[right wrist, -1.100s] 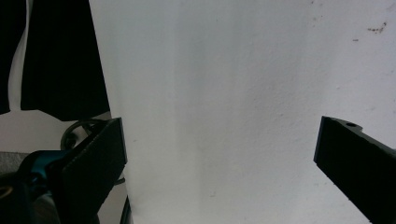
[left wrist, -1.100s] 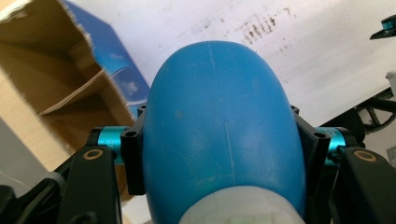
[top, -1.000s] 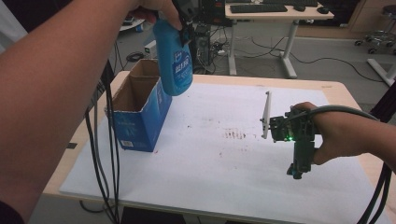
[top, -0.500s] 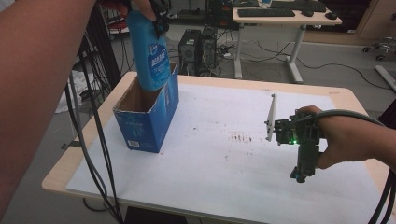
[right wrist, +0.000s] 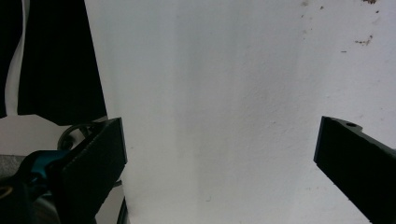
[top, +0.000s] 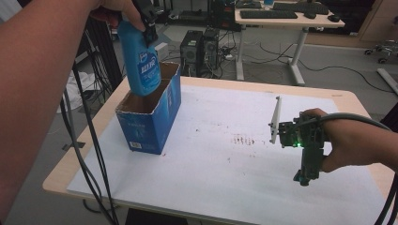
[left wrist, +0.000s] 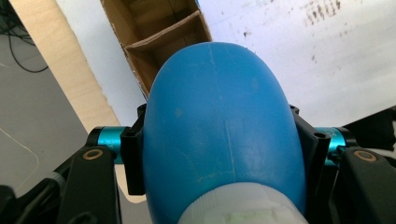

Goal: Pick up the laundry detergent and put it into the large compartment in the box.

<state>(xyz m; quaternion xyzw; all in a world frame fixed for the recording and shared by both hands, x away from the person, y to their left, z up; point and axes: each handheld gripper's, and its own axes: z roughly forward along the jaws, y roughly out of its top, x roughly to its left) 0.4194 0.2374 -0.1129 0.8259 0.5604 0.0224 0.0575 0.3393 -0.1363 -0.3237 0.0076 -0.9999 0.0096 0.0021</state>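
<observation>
A blue plastic bottle [top: 139, 63] hangs upright over the blue cardboard box [top: 152, 119] at the table's left. Its base sits at the box's open top. My left gripper [top: 146, 26] is shut on the bottle's upper part, with a hand wrapped around it. In the left gripper view the bottle [left wrist: 219, 126] sits between both black jaws of the left gripper [left wrist: 219, 156], and the box [left wrist: 161, 32] below shows a cardboard divider. My right gripper [top: 306, 177] hovers over the white sheet at the right, pointing down. Its jaws stand open and empty in the right gripper view [right wrist: 219, 154].
A white sheet [top: 225, 178] with small brown stains [top: 243, 139] covers the wooden table. Black cables [top: 89, 140] hang past the table's left edge. Beyond the far edge stand computer towers [top: 199, 51] and another desk [top: 286, 18].
The left hand has carried the bottle to the left and slightly down, from beside the box's far right rim to over its opening. The right gripper has kept still.
</observation>
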